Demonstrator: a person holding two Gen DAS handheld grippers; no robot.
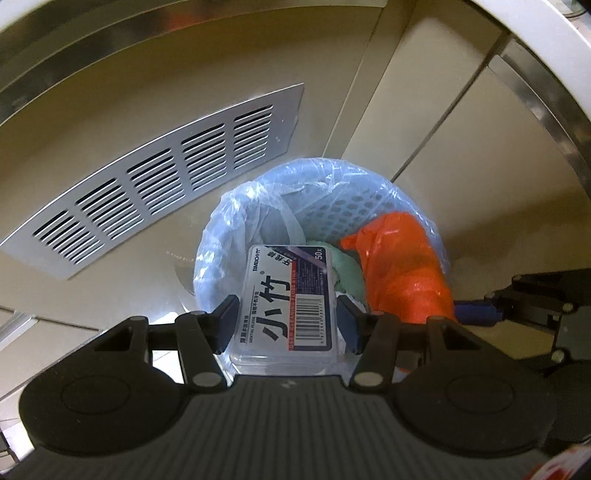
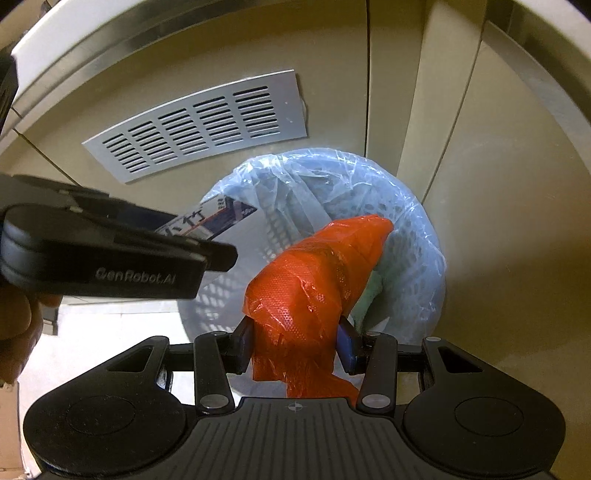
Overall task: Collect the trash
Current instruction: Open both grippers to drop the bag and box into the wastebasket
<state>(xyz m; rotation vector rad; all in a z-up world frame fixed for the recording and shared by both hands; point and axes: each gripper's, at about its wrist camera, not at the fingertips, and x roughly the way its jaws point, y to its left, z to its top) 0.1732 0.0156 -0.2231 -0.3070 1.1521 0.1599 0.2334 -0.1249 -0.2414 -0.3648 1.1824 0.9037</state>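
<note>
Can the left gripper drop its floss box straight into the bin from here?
Probably yes: the left gripper holds the floss box over the open bin, with only the orange bag alongside.

Beige cabinet panels (image 1: 461, 166) meet in a corner, split by thin vertical seams. A silver slotted vent grille (image 1: 162, 177) is set into the left panel. Brushed metal trim (image 1: 74, 62) runs below a white edge (image 2: 92, 33) above. Pale floor (image 2: 110, 332) gleams under soft light.

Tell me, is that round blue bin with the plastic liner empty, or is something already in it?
Not empty. Inside the round blue perforated bin, a pale green soft item already lies below the held things.
</note>
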